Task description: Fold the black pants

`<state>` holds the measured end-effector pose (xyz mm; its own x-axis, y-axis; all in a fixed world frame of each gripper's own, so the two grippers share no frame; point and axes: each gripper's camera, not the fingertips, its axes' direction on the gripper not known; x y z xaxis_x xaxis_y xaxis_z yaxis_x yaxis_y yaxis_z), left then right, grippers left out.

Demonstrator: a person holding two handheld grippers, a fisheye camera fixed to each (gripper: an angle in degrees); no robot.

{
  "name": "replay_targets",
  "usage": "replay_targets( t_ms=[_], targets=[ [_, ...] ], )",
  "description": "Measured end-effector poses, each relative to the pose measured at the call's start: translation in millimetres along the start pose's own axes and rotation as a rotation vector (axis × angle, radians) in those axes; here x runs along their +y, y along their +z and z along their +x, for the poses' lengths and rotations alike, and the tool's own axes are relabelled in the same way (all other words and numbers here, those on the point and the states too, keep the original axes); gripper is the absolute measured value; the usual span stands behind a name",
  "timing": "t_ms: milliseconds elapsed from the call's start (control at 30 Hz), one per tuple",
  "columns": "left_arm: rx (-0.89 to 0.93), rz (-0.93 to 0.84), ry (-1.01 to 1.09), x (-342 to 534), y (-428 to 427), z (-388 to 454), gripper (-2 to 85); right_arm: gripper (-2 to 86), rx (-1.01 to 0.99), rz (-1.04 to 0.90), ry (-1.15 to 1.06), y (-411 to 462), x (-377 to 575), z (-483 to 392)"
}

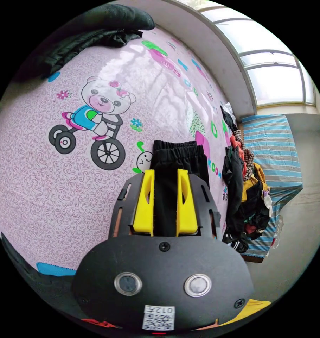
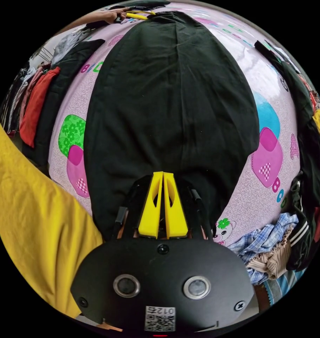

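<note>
The black pants (image 2: 170,98) lie spread flat and lengthwise on a pink cartoon-print sheet (image 2: 272,197). In the right gripper view, my right gripper (image 2: 162,173) sits at their near edge with its yellow jaws pressed together on the cloth. At the far end a hand (image 2: 110,14) holds my left gripper (image 2: 137,14) against the pants. In the left gripper view, my left gripper (image 1: 166,170) has a band of black cloth between its narrowly parted jaws, and the gathered elastic waistband (image 1: 177,148) of the pants (image 1: 165,211) sticks out past the tips.
A heap of mixed clothes (image 1: 244,190) lines the sheet's edge beside a striped blue cover (image 1: 279,151). A black jacket (image 1: 89,38) lies at the far corner. Red and dark garments (image 2: 37,102), a plaid shirt (image 2: 262,239) and a person's yellow garment (image 2: 33,218) flank the pants.
</note>
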<state>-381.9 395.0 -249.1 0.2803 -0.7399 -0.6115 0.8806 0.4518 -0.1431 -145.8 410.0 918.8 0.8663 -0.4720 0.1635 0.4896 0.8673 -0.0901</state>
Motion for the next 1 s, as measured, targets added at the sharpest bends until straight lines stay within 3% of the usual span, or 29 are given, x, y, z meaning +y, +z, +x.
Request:
replay_targets(
  t_ms=[133, 267, 667, 800, 1000],
  targets=[
    [0.158, -0.086, 0.044, -8, 1, -25, 11.3, 0.6, -0.048, -0.021, -0.013, -2, -18, 11],
    [0.027, 0.007, 0.048, -11, -20, -33, 12.5, 0.6, -0.049, -0.015, -0.03, -5, -29, 15],
    [-0.028, -0.08, 0.144, -29, 14, 3, 7.3, 0.6, -0.028, -0.018, -0.051, -11, -42, 34],
    [0.044, -0.047, 0.126, -12, 2, 6, 4.1, 0.5, -0.03, -0.014, -0.047, -13, -39, 43],
    [0.121, 0.067, 0.344, 37, -40, 62, 2.1, 0.4, -0.063, -0.014, -0.001, -18, -29, 67]
  ],
)
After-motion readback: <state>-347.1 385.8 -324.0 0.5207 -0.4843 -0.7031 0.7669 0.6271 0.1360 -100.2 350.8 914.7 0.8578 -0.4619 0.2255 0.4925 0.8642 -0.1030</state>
